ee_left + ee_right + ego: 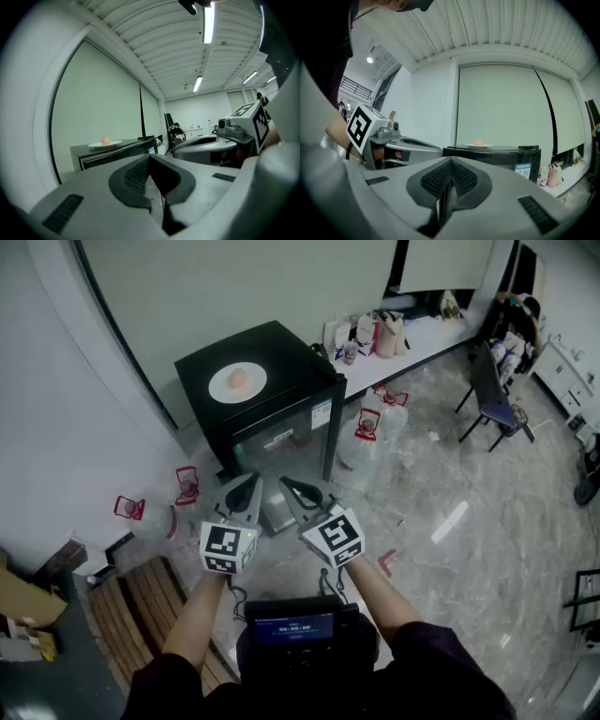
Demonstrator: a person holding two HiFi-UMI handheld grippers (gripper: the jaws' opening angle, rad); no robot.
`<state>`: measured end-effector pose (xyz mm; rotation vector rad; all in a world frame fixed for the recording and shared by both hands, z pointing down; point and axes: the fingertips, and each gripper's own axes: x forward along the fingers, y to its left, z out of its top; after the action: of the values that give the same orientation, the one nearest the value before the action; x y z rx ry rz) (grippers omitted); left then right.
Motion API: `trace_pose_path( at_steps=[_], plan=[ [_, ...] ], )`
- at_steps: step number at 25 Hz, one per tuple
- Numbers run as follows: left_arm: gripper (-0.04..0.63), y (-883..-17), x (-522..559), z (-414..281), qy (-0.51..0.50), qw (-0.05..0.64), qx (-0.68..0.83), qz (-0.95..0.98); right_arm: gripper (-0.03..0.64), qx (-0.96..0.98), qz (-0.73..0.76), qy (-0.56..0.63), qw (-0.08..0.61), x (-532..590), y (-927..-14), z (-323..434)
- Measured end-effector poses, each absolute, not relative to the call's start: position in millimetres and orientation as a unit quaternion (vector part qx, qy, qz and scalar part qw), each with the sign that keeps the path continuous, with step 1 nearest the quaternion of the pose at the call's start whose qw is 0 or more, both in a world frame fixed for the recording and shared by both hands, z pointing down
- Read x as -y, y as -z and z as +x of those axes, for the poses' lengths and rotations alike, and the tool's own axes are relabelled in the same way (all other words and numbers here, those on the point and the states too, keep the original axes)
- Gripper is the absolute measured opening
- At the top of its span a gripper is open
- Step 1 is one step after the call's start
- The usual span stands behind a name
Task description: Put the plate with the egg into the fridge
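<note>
A white plate with a tan egg on it rests on top of a small black fridge whose glass door is closed. The plate and egg also show in the left gripper view, and the plate in the right gripper view. My left gripper and right gripper are held side by side in front of the fridge, well short of it. Both are shut with nothing between the jaws.
Large water bottles with red handles stand right of the fridge, others to its left. A wooden slatted pallet lies at the lower left. A low ledge with bags runs behind. A black chair stands at the right.
</note>
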<state>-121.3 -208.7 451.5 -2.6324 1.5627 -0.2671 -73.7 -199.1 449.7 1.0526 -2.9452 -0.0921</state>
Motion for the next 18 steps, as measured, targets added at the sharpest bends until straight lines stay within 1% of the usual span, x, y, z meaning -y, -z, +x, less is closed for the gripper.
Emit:
trace_pose_path(
  at_steps=[12,15,18],
  plan=[
    [0.010,-475.1,210.1,-138.8,0.100,0.026,-0.500,-0.860,0.008,0.939,0.344,0.019,0.010,200.7,-455.0,-92.6],
    [0.011,-485.1,211.0,-149.9,0.111,0.023,-0.506,-0.855,0.008,0.939,0.342,0.019,0.014,201.9,-463.5,-100.6],
    [0.010,-503.7,213.9,-168.2,0.128,0.007,-0.516,-0.847,0.008,0.939,0.343,0.012,0.022,202.2,-473.7,-110.4]
  ],
)
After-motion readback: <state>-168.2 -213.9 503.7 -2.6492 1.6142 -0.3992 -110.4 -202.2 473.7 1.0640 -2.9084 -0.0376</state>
